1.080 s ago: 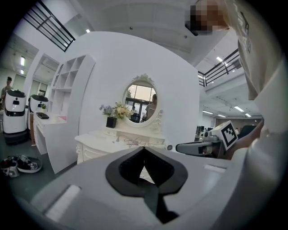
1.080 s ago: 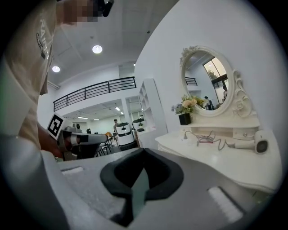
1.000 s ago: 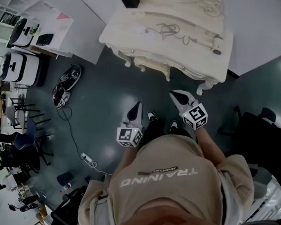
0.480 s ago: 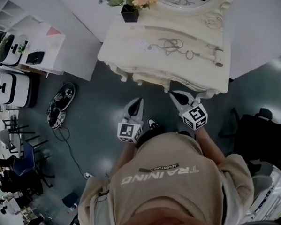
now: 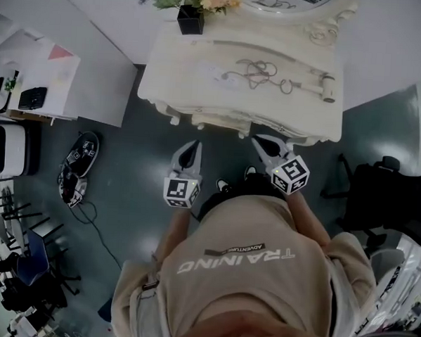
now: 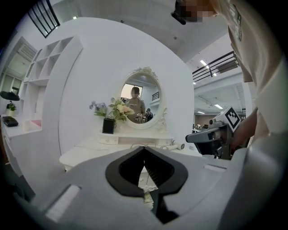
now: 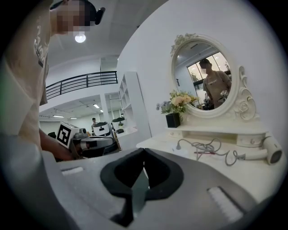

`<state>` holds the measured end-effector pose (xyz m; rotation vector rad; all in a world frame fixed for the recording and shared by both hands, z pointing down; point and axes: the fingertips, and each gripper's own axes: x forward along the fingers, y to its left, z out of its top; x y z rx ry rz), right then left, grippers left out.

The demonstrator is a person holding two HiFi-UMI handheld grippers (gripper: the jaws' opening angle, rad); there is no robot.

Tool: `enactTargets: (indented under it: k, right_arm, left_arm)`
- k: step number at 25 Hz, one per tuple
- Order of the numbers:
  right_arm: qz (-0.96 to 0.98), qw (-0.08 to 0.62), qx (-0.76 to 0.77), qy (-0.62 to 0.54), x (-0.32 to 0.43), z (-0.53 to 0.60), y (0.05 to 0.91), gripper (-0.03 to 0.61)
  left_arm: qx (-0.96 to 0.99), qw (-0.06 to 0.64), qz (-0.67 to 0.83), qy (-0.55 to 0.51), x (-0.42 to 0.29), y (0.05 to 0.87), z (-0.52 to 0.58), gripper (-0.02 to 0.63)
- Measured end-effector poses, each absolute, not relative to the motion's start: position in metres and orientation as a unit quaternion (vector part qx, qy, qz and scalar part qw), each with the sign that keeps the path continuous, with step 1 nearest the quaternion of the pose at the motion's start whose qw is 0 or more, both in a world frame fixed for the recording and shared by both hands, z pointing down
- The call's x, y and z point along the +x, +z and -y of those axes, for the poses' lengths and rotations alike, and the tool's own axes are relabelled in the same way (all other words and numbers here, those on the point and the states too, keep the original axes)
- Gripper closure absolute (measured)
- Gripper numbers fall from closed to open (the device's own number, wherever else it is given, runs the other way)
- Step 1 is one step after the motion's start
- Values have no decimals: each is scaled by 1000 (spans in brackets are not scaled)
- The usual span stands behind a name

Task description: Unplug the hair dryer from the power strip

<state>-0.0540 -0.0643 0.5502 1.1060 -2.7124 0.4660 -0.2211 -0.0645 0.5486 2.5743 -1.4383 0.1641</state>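
Observation:
A white hair dryer (image 5: 322,85) lies at the right end of the cream dressing table (image 5: 181,64); it also shows in the right gripper view (image 7: 269,155). Its grey cord (image 5: 261,70) lies tangled at mid-table and runs to a plug (image 7: 179,144) on a flat white power strip (image 7: 182,152). My left gripper (image 5: 190,149) hangs in front of the table's front edge, shut and empty. My right gripper (image 5: 260,141) is just at that edge, also shut with nothing in it. In each gripper view the jaws meet, left gripper (image 6: 144,147), right gripper (image 7: 144,149).
A black vase of flowers (image 5: 191,18) stands at the table's back left under an oval mirror (image 7: 204,76). White shelves (image 5: 46,78) stand to the left, a black chair (image 5: 385,201) to the right. A dark device with a cable (image 5: 75,166) lies on the floor at left.
The person has walked toward the dressing table, so both grippers now sit near its front edge. Both have stayed shut and empty.

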Motion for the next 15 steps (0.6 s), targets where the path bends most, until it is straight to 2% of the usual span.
enactTargets:
  k: [5,9,15]
  right_arm:
    - [909,100,371,163,-50,94,567,575]
    - [908,89,372,172,-47,134,582,575]
    - [919,92,360,130,-48,207,574,575]
  left_arm:
    - [870,115,475,64,-212,570,99,607]
    - [874,105,468,74,-200,570,133,607]
    - [875,108,461,104,-188,561,195,607]
